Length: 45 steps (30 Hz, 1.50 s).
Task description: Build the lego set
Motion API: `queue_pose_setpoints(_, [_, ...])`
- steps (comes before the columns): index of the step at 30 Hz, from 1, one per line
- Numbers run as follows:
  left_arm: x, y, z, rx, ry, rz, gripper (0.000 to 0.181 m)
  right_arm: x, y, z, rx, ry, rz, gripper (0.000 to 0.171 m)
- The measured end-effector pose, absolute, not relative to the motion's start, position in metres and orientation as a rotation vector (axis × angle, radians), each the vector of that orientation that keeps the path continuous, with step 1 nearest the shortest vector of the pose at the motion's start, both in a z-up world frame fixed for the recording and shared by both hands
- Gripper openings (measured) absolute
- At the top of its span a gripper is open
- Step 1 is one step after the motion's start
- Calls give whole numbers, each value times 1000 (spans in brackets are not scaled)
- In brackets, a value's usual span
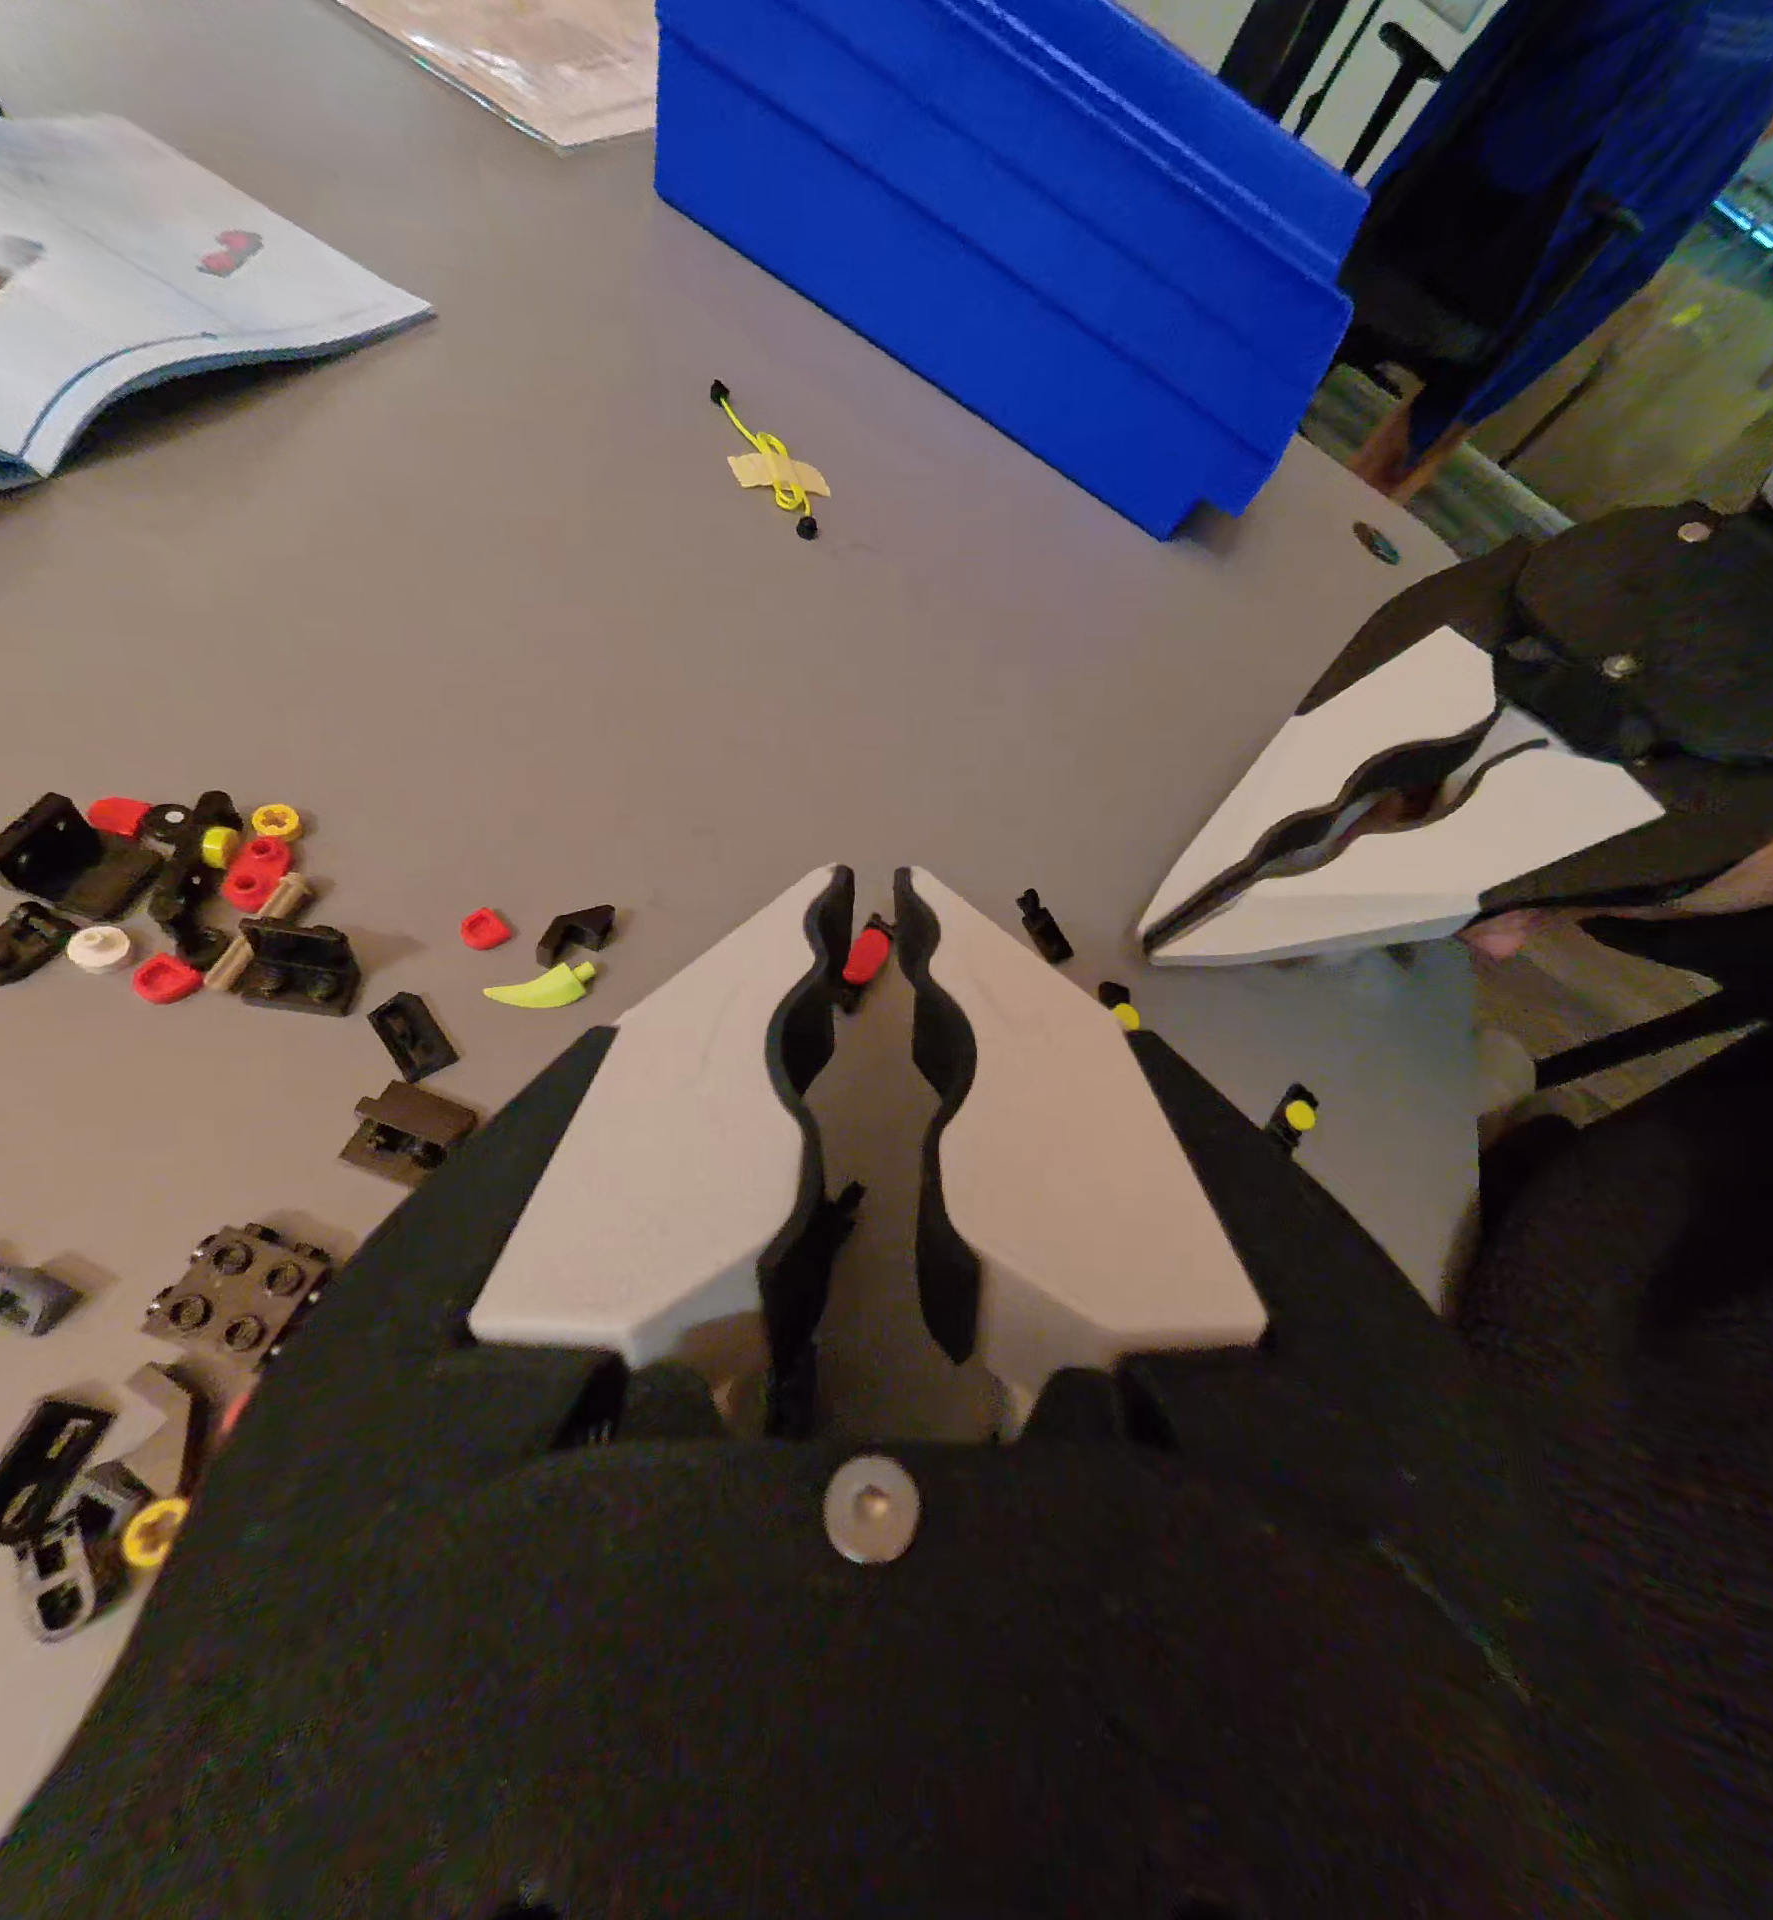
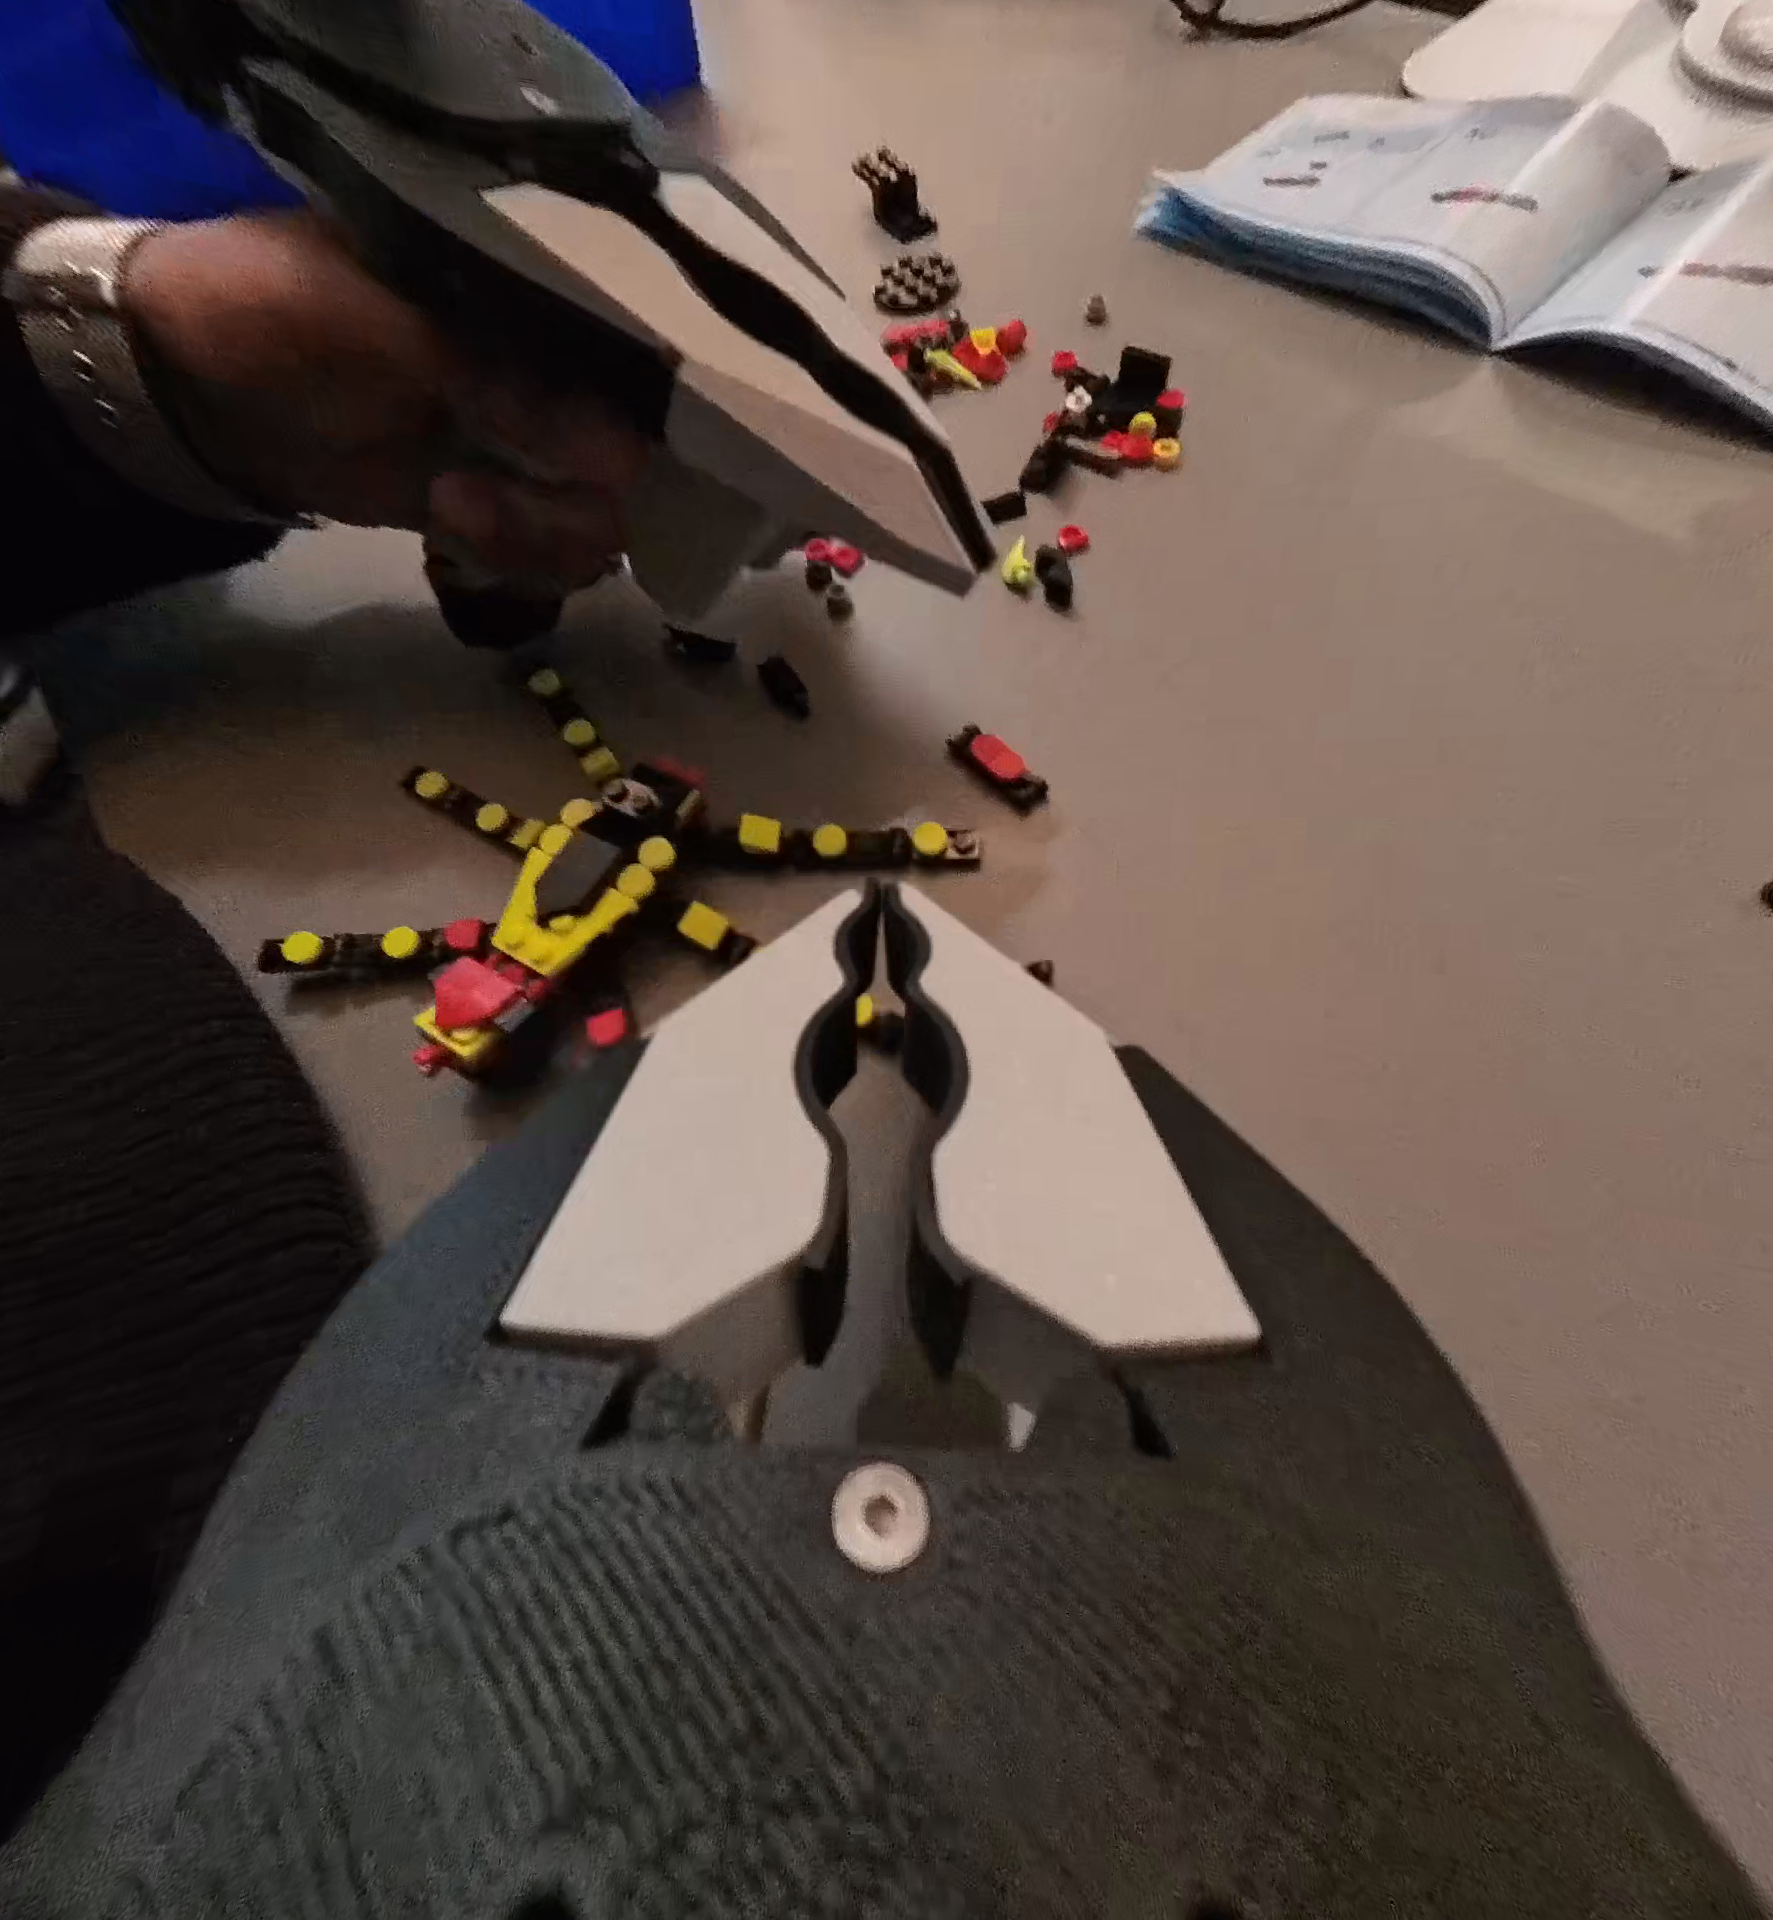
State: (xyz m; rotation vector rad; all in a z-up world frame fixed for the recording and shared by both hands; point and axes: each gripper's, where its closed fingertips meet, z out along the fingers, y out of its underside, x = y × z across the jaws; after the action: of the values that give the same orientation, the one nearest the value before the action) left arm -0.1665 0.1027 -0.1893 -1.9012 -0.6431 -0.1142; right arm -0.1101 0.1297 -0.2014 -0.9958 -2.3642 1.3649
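A partly built spider-like model (image 2: 549, 914) in black, yellow and red lies on the grey table, with black legs that carry yellow studs (image 2: 830, 840). My right gripper (image 2: 877, 899) is shut and empty, with its tips just in front of one leg. It also shows in the left wrist view (image 1: 1157, 935). My left gripper (image 1: 874, 883) is open by a narrow gap and holds nothing. It hovers above a small red-on-black piece (image 2: 996, 764), which shows through the gap (image 1: 866, 956). Loose red, black and yellow pieces (image 1: 186, 894) lie to its left.
An open instruction booklet (image 1: 82, 291) lies at the far left and a blue bin (image 1: 1017, 229) stands at the back. A yellow cord with black ends (image 1: 773, 462) lies on the table. A hand with a wristwatch (image 2: 82, 301) holds the left gripper. A person stands beyond the table edge. Left tips to right tips: about 7 centimeters. The small red-on-black piece (image 2: 996, 764) is about 4 centimeters from my left fingertips.
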Motion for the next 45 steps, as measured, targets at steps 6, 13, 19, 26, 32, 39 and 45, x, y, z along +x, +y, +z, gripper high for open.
queue_pose_setpoints(6, [-167,103,-193,-1925,-624,-74,5,-105,134,-224,-999,-2463,1201,0])
queue_pose_setpoints(13, [-167,103,-195,-1943,-610,-55,4,-122,164,-233,-990,-2400,971,1])
queue_pose_setpoints(19, [-166,103,-195,-1949,-609,-55,4,-119,159,-226,-1040,-2396,1085,0])
queue_pose_setpoints(26, [-166,103,-197,-1955,-613,-60,4,-112,131,-222,-974,-2446,1206,3])
queue_pose_setpoints(32, [-162,105,-200,-1973,-610,-84,3,-128,168,-232,-948,-2386,958,8])
queue_pose_setpoints(39, [-162,105,-200,-1970,-616,-88,3,-138,185,-223,-1082,-2299,1030,11])
queue_pose_setpoints(45, [-162,106,-203,-1986,-624,-99,4,-149,183,-231,-1188,-2270,1043,27])
